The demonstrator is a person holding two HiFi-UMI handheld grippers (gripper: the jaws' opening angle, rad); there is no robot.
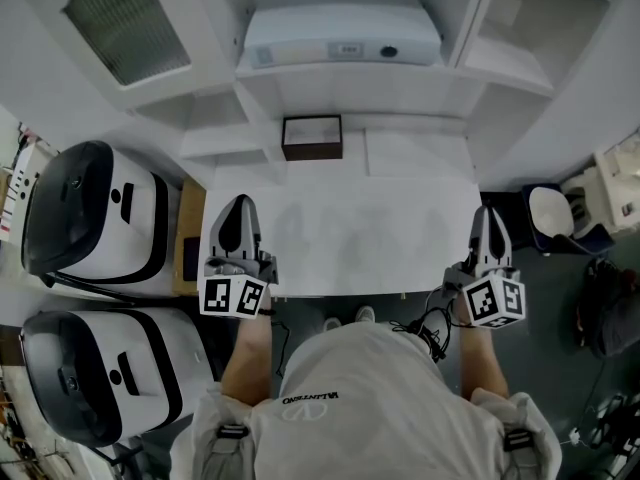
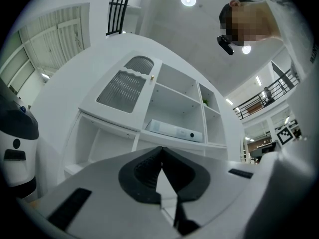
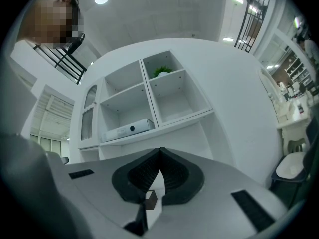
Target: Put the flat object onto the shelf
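A flat white box (image 1: 340,38) lies on its side on a shelf of the white shelf unit (image 1: 400,88) behind the white desk (image 1: 370,238). It also shows in the left gripper view (image 2: 174,130) and in the right gripper view (image 3: 128,129). My left gripper (image 1: 238,206) hovers over the desk's near left edge, jaws shut and empty (image 2: 161,151). Over the near right corner my right gripper (image 1: 487,216) is shut too, with nothing held (image 3: 160,152). Both point up toward the shelves.
A small dark brown open box (image 1: 312,136) stands at the back of the desk. Two large white and black appliances (image 1: 95,218) (image 1: 100,368) sit to the left. A cabinet door with ribbed glass (image 1: 120,18) is upper left, a white stool (image 1: 555,213) at the right.
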